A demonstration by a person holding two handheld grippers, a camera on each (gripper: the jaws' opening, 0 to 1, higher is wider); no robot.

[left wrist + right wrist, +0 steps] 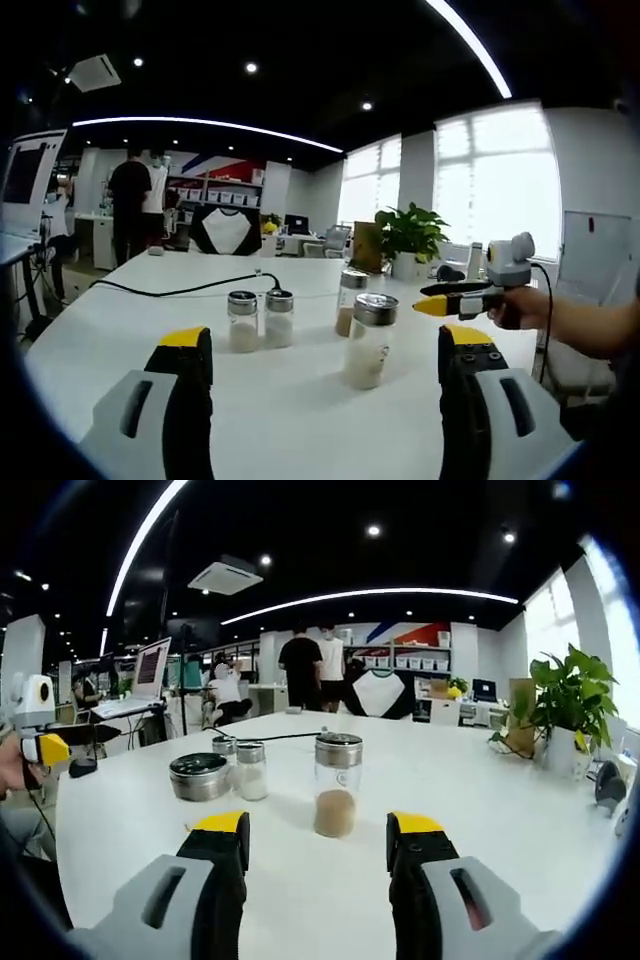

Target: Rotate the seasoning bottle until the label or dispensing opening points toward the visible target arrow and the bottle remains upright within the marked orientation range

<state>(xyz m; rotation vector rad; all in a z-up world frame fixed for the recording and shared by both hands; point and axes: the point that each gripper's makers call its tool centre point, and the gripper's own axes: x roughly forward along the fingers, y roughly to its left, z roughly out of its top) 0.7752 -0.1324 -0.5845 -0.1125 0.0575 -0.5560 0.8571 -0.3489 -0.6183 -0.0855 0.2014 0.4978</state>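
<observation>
A tall clear seasoning bottle (336, 785) with a metal lid and brown powder stands upright on the white table (480, 810), a short way ahead of my open right gripper (318, 828) and centred between its jaws. The same brown bottle (349, 300) appears in the left gripper view behind a nearer bottle (369, 342) of pale powder. My left gripper (325, 350) is open and holds nothing, well short of the bottles. The right gripper (455, 297) reaches in from the right, held by a hand (522, 306). The left gripper (45, 746) shows at the left edge.
Two small shakers (260, 319) stand left of the tall bottles. A flat-lidded jar (200, 777) sits beside the shakers (249, 769). A black cable (170, 292) crosses the far table. A potted plant (410, 238) stands at the back. People (315, 668) stand beyond the table.
</observation>
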